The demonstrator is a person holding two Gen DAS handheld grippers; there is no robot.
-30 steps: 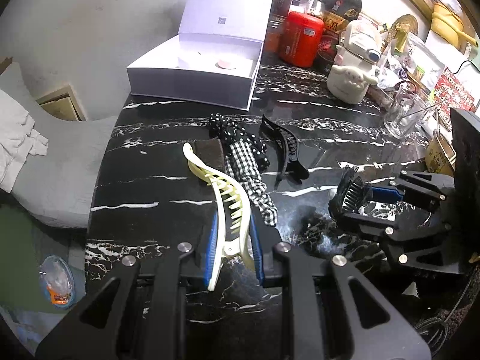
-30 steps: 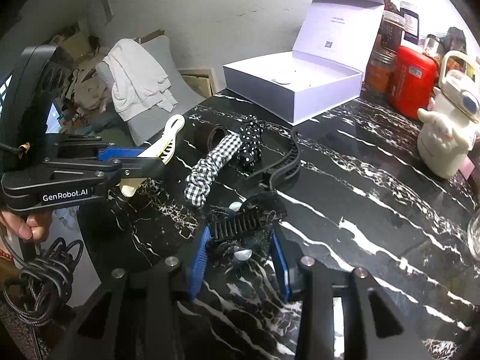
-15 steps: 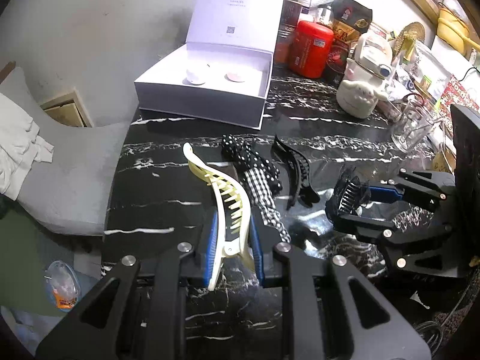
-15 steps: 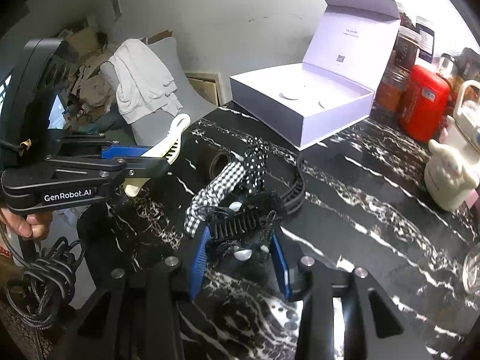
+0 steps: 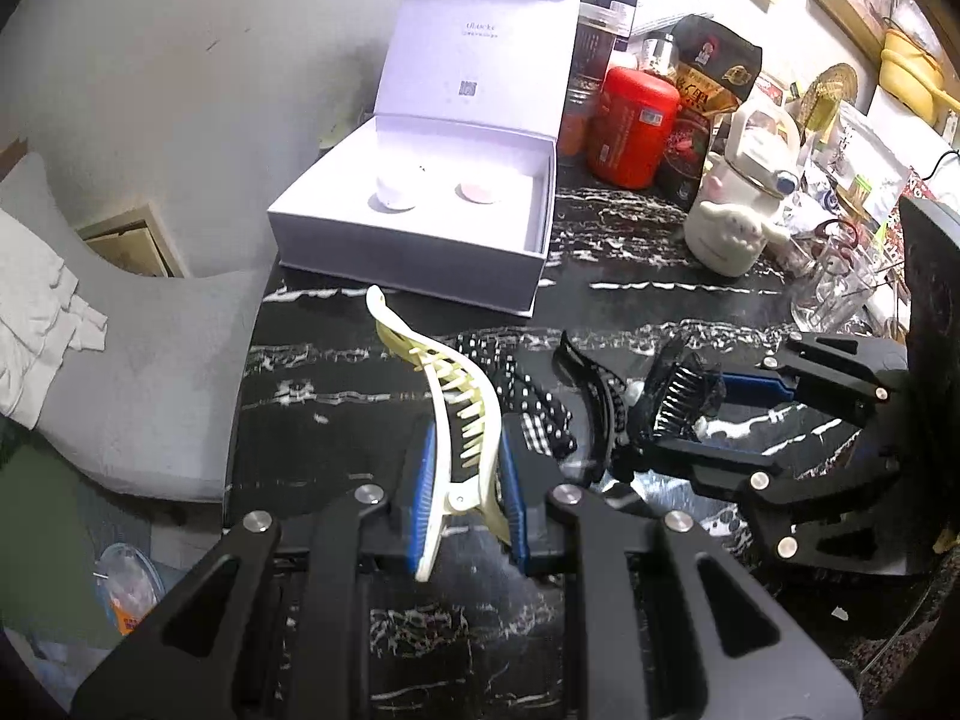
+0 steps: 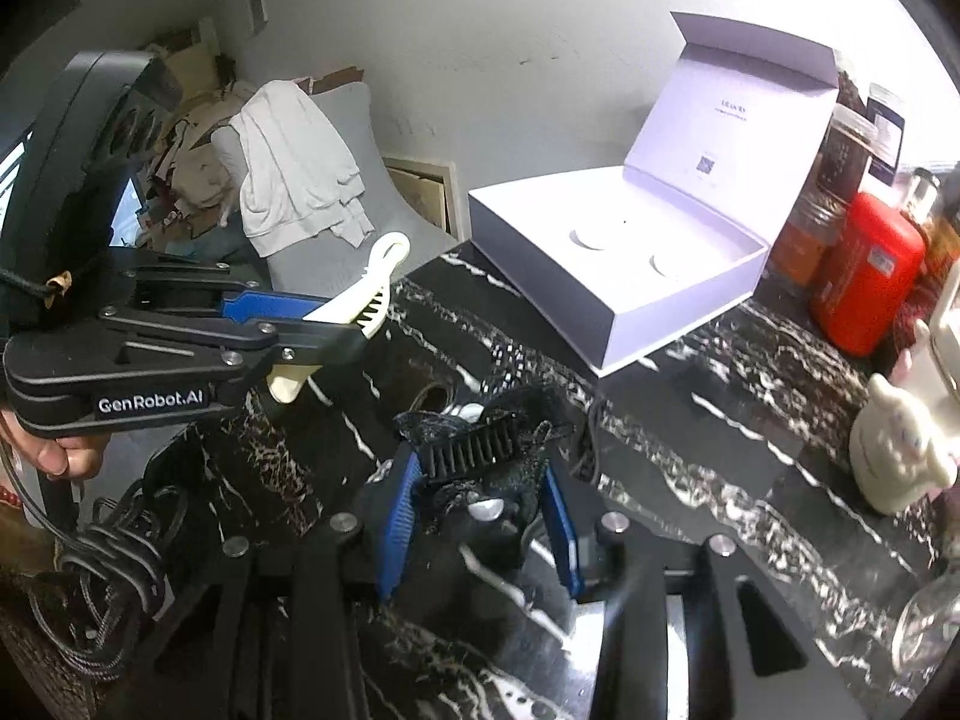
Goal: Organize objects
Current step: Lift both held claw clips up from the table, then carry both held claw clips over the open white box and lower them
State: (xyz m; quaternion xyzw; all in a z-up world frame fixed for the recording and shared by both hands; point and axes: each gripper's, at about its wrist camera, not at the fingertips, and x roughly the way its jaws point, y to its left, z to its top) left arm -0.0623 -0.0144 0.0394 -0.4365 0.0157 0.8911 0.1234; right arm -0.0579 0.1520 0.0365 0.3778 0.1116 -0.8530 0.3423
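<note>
My left gripper (image 5: 463,483) is shut on a cream banana hair clip (image 5: 447,396) and holds it above the black marble table (image 5: 336,408); that clip also shows in the right wrist view (image 6: 366,300). My right gripper (image 6: 480,516) is shut on a black comb hair piece with lace (image 6: 480,450), which shows in the left wrist view (image 5: 678,402) too. An open white box (image 5: 420,222) stands at the table's far side, its lid up. A dotted and checked scrunchie (image 5: 528,402) and a black clip (image 5: 600,402) lie on the table below the grippers.
A red canister (image 5: 630,120), dark jars, a white teapot-shaped bottle (image 5: 738,216) and a glass (image 5: 828,288) crowd the far right of the table. A grey chair (image 5: 120,372) with a white cloth stands to the left, past the table's edge.
Both grippers have risen and moved toward the white box, each carrying its hair piece. The box looks nearer and the scrunchie now lies below the grippers.
</note>
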